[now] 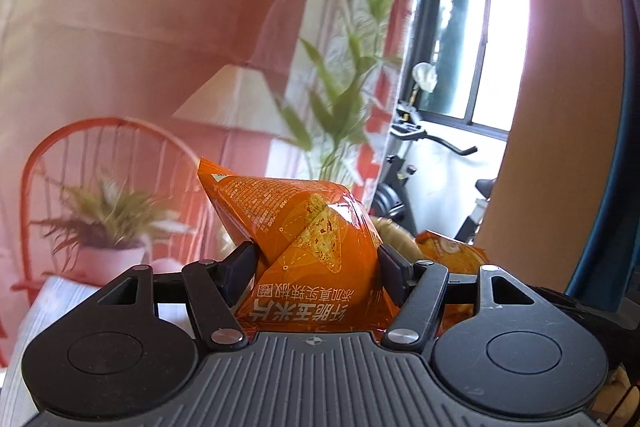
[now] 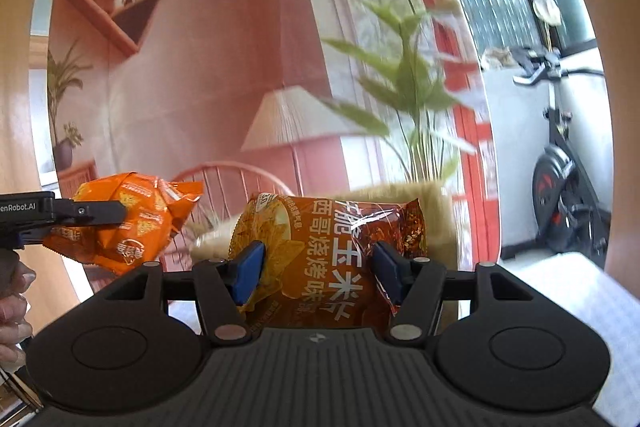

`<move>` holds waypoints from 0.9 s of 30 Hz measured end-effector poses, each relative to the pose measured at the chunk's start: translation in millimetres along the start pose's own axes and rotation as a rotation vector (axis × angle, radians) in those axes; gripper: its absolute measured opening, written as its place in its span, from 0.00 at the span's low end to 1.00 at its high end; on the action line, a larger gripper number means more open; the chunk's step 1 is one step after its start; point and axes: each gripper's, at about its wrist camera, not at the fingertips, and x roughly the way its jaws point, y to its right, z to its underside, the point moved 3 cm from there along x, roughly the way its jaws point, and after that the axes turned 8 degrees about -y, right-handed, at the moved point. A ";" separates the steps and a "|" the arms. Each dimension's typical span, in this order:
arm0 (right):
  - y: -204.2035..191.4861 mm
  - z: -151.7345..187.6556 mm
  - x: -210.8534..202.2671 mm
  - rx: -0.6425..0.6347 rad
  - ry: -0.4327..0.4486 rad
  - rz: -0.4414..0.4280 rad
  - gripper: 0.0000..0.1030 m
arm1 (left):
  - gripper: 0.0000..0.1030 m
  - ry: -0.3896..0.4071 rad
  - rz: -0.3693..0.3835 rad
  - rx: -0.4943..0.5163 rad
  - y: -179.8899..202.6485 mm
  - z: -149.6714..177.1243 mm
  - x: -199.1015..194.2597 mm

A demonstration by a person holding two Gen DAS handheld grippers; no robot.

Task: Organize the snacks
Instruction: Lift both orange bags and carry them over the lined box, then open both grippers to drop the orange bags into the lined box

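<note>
My left gripper (image 1: pixel 316 267) is shut on an orange corn-chip bag (image 1: pixel 304 227) and holds it up in the air. That bag also shows at the left of the right wrist view (image 2: pixel 132 219), pinched by the left gripper's fingers (image 2: pixel 96 213). My right gripper (image 2: pixel 316 273) is shut on a darker orange-brown corn-chip bag (image 2: pixel 328 247), held upside down between its blue pads (image 2: pixel 250 267). Part of this bag shows at the right of the left wrist view (image 1: pixel 452 251).
A pink wall backdrop with a printed lamp, chair and shelf fills the background. A green plant (image 2: pixel 404 75) stands behind the bags. An exercise bike (image 2: pixel 564 179) is by the window at the right. A white surface (image 2: pixel 572 291) lies below right.
</note>
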 end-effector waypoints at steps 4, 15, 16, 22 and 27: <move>4.4 -26.6 11.6 -0.020 0.022 -0.009 0.60 | 0.66 -0.011 0.006 0.028 2.1 -21.6 15.1; 31.4 -72.6 81.8 -0.061 -0.007 -0.005 0.56 | 0.67 -0.135 -0.051 0.057 -17.0 -56.5 106.0; 33.7 -74.4 89.5 -0.064 -0.018 -0.008 0.54 | 0.67 -0.148 -0.059 0.068 -17.8 -57.9 113.8; 48.8 -71.1 134.7 -0.076 -0.112 -0.022 0.43 | 0.67 -0.249 -0.104 0.131 -19.5 -56.3 166.9; 58.7 -57.6 152.7 -0.065 -0.148 -0.011 0.43 | 0.67 -0.310 -0.109 0.157 -18.7 -47.6 195.9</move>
